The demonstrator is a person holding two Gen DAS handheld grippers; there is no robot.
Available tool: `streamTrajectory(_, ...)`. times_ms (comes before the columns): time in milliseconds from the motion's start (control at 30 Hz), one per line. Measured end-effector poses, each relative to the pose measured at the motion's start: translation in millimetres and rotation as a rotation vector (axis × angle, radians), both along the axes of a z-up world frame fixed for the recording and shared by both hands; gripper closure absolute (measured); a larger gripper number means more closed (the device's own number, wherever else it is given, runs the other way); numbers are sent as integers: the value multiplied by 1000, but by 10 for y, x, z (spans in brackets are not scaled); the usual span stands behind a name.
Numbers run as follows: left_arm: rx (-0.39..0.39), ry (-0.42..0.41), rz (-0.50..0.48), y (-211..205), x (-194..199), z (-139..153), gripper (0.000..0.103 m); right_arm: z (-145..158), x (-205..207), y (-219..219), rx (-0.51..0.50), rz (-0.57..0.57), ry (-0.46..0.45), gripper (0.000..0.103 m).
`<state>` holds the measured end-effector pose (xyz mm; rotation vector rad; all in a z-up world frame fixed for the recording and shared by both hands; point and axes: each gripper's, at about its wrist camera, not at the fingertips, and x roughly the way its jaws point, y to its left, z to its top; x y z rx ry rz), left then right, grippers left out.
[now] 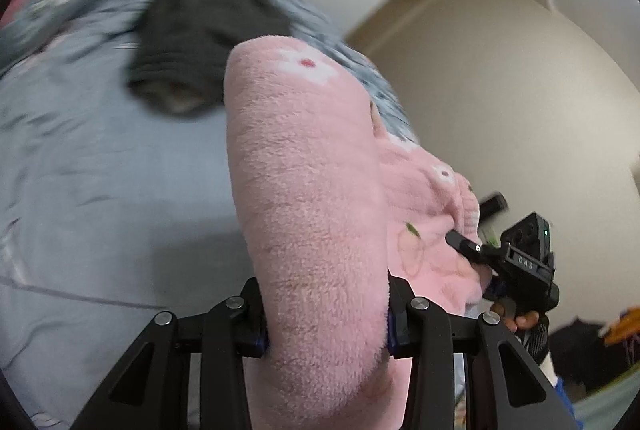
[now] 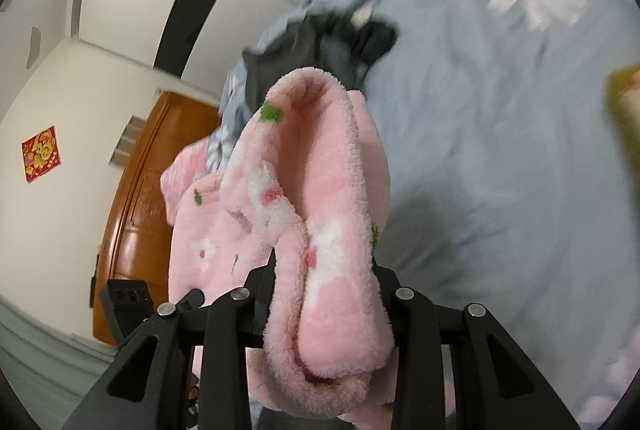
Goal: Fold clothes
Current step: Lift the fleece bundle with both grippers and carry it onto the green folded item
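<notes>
A pink fleece garment (image 1: pixel 304 189) with white flowers hangs between both grippers above the grey-blue bed sheet (image 1: pixel 100 181). My left gripper (image 1: pixel 326 314) is shut on a thick fold of it. My right gripper (image 2: pixel 326 306) is shut on another bunched part of the pink garment (image 2: pixel 320 197). The right gripper also shows in the left wrist view (image 1: pixel 464 246), low at the right, its fingers pinching the cloth. The left gripper's body (image 2: pixel 124 300) shows low at the left in the right wrist view.
A dark grey garment (image 1: pixel 192 41) lies crumpled on the bed further back; it also shows in the right wrist view (image 2: pixel 320 41). A brown wooden door (image 2: pixel 148 197) stands at the left. A yellow-green object (image 2: pixel 624 117) sits at the right edge.
</notes>
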<state>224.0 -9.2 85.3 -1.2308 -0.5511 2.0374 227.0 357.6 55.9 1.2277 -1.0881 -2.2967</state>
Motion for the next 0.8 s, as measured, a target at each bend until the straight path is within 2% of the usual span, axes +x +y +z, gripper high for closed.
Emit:
streamTrajectory(267,32,-23,-237,1689,38,57,60,325,577,1502,112,-153,6,68)
streamTrajectory(400,44,-55,-346,2574,82,-46,60,392,794,2134,174,-208,-20,68)
streamTrajectory(533,65,-74,-401,3307,82,-198,60,368,967,2719,220,-254,-55,68)
streamTrajectory(700,87,-114,-448,3689,179,-343,60,341,975,3217,292,-276,-101,68)
streamTrajectory(800,74,-90,-461,3665,253,-302,60,339,909,3400,336,-250,-106,68)
